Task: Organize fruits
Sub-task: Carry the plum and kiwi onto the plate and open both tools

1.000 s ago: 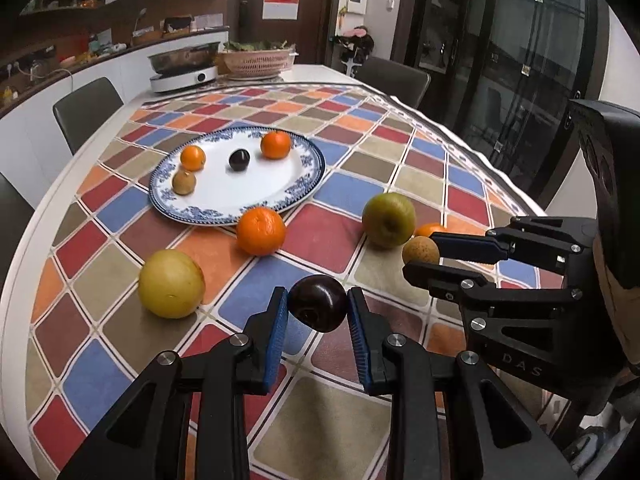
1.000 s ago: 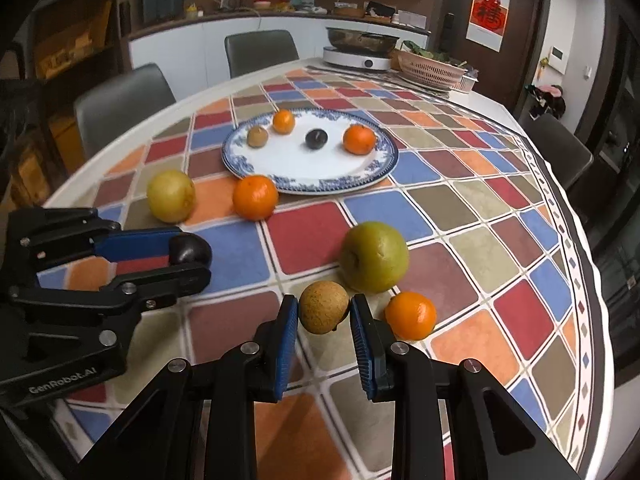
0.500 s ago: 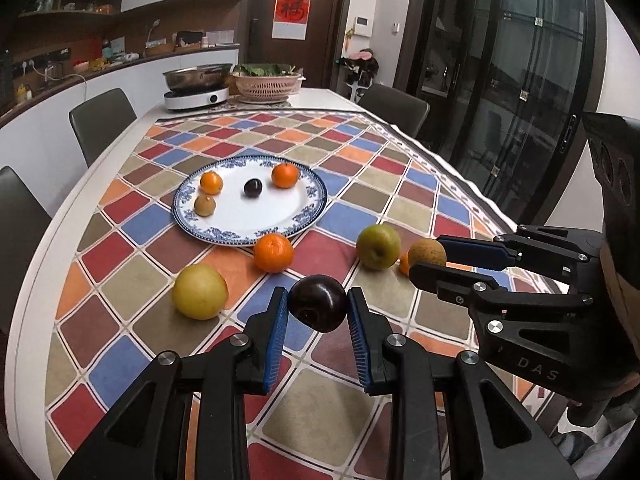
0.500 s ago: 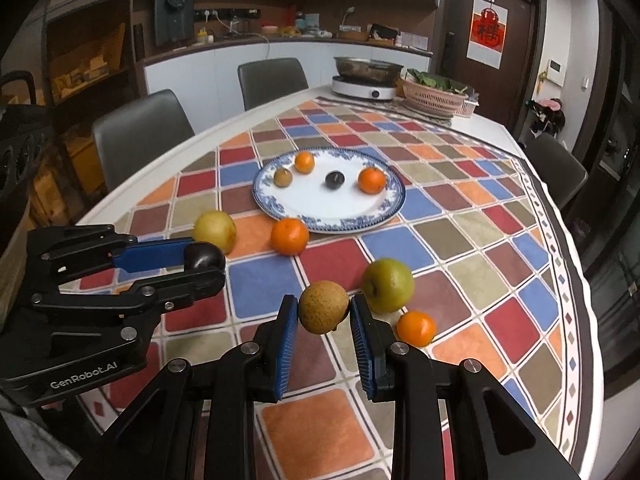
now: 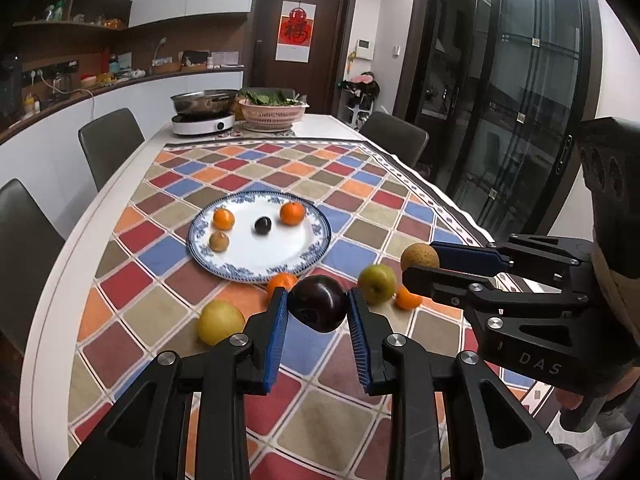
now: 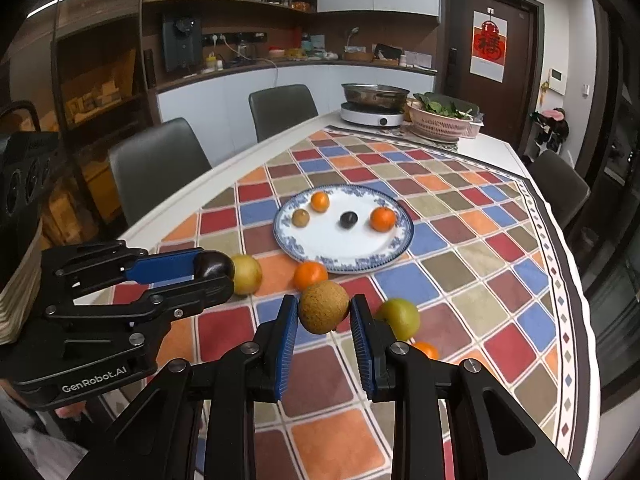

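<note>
dining table (image 5: 132, 160) under checked cloth (image 5: 256, 168), kitchen counter behind. blue-rimmed plate (image 5: 316, 248) mid-cloth: two oranges, one dark plum, one brown fruit. loose on cloth near plate: yellow pear (image 5: 220, 322), orange (image 6: 310, 275), green apple (image 6: 400, 318), small orange (image 5: 408, 298). left gripper (image 5: 318, 308) clamped on dark plum (image 5: 318, 308), above cloth. right gripper (image 6: 324, 312) clamped on brown fruit (image 6: 324, 312), above cloth.

Soft even indoor light, faint shadows, strong fisheye curvature, dark vignetted corners, mild blur

plate (image 5: 316, 254) front half bare, loose orange (image 6: 310, 275) perhaps touching its rim
</note>
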`<state>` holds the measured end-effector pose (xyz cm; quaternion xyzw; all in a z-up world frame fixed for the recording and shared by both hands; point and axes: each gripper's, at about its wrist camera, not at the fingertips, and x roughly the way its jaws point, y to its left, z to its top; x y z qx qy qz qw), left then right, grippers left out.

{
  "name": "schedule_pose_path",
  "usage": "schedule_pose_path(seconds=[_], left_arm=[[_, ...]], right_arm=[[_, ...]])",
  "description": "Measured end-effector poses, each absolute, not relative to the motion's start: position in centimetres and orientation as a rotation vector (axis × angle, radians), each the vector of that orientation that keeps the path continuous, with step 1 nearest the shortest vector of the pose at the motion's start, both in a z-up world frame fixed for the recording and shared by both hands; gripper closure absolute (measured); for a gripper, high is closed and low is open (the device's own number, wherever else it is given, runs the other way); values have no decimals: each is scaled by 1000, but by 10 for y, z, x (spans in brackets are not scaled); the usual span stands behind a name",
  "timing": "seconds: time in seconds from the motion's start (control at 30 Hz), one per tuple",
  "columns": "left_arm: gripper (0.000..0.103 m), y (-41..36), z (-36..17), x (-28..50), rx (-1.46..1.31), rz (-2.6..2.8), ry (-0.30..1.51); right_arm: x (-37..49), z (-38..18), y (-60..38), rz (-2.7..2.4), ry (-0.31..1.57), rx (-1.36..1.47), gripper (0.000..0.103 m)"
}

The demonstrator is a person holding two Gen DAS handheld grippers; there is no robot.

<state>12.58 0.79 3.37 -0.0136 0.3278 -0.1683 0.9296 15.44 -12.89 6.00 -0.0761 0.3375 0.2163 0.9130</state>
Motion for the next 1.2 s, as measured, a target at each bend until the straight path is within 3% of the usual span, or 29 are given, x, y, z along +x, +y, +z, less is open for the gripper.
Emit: schedule_pose_path(seconds=[0.57,1.2], left_arm=[[73,27,49,228,-11,-329,674],[73,33,1,367,13,-340,819]], right_arm=[[258,78,-109,482,695,-136,75],[406,24,-92,502,880,-97,75]])
